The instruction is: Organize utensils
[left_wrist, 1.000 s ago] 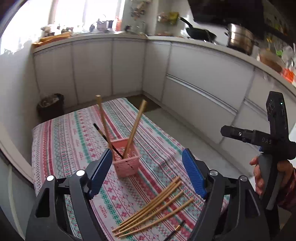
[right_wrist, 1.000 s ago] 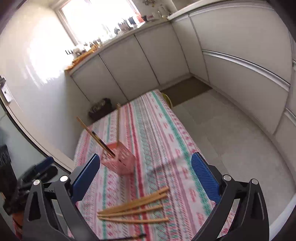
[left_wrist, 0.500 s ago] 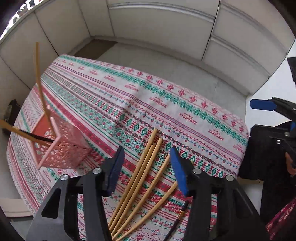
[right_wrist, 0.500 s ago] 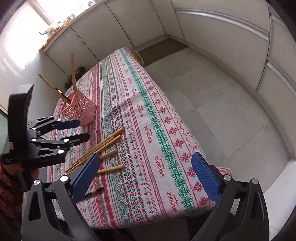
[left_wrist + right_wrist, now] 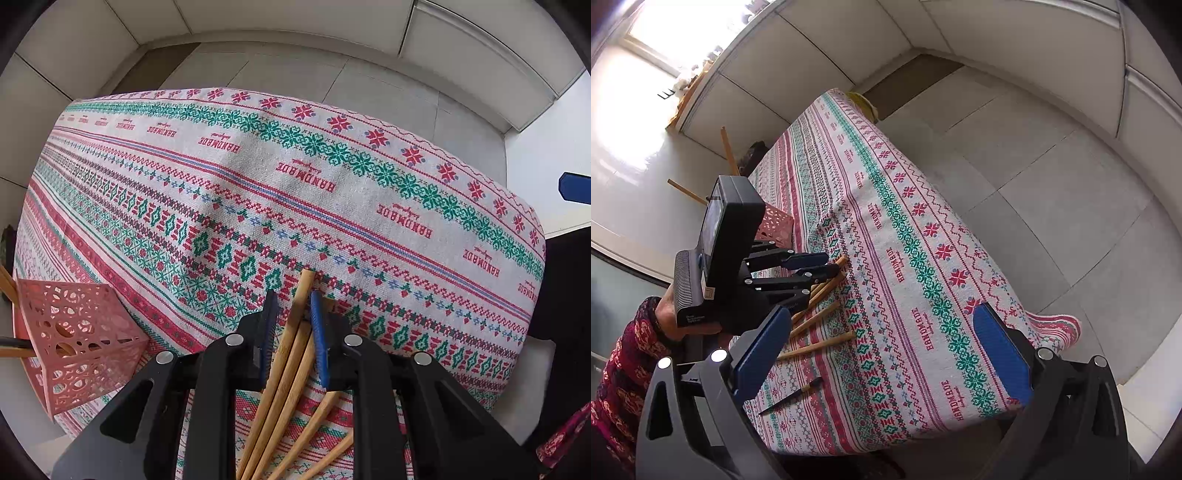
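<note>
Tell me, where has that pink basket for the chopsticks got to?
The pink basket sits at the left edge of the left wrist view, on the patterned tablecloth, left of the left gripper and the loose chopsticks.

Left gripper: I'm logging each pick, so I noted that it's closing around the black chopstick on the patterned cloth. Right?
Not quite. The left gripper has just been closing around the bamboo chopsticks, as the left wrist view shows. The black chopstick lies untouched on the patterned cloth.
</note>
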Available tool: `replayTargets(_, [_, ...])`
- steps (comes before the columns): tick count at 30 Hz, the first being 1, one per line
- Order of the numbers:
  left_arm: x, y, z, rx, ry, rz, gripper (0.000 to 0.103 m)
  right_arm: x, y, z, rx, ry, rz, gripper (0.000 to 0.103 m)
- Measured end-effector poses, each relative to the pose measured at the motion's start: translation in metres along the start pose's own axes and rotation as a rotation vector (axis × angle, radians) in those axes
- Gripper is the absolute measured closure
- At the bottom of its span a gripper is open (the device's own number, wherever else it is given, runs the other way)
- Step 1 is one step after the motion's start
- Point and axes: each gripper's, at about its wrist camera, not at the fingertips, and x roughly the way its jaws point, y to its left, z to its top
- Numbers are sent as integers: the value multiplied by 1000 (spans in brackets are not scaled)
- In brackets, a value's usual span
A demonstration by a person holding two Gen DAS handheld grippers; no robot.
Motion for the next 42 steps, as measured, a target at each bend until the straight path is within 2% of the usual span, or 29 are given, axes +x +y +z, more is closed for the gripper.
replayTargets(4, [8,2,8,35,24,-16,88,0,-3,1,25,7,10,7])
replayTargets(8, [11,5,20,19,55,-43,92,3,0,2,24,12,1,7])
replayTargets(11, [15,-1,20,-14,28,-19,93,9,2,2,26,33,1,7])
replayTargets(13, [10,-2,9,-57,-12,21,93,15,4,2,35,56,2,7])
replayTargets(17, [-27,15,-22,-206,-150,55,94,31,8,-1,49,108,-31,7])
replayTargets(20, [-72,27,-55,-304,-271,97,94,40,21,-7,15,109,-77,7])
replayTargets(23, [-118,38,-93,-399,-403,148,94,55,33,-13,17,167,-72,7])
replayTargets(26, [-159,39,-130,-476,-518,203,95,76,33,-22,150,256,-62,11])
replayTargets(28, [-180,36,-154,-520,-581,220,95,92,28,-30,299,326,-70,24])
replayTargets(30, [-199,32,-173,-564,-629,240,95,103,31,-35,367,363,-113,33])
replayTargets(32, [-212,29,-192,-619,-683,238,95,105,40,-35,377,337,-166,34])
replayTargets(35, [-228,24,-213,-676,-753,241,95,114,49,-33,397,355,-223,37])
replayTargets(37, [-237,23,-224,-700,-786,237,95,118,55,-32,393,355,-255,39])
replayTargets(38, [-241,22,-228,-709,-802,245,96,121,59,-32,394,364,-259,46])
replayTargets(39, [-246,22,-234,-714,-822,248,97,125,61,-32,402,375,-265,48])
replayTargets(42, [-261,19,-247,-725,-886,253,100,133,69,-30,422,369,-307,47])
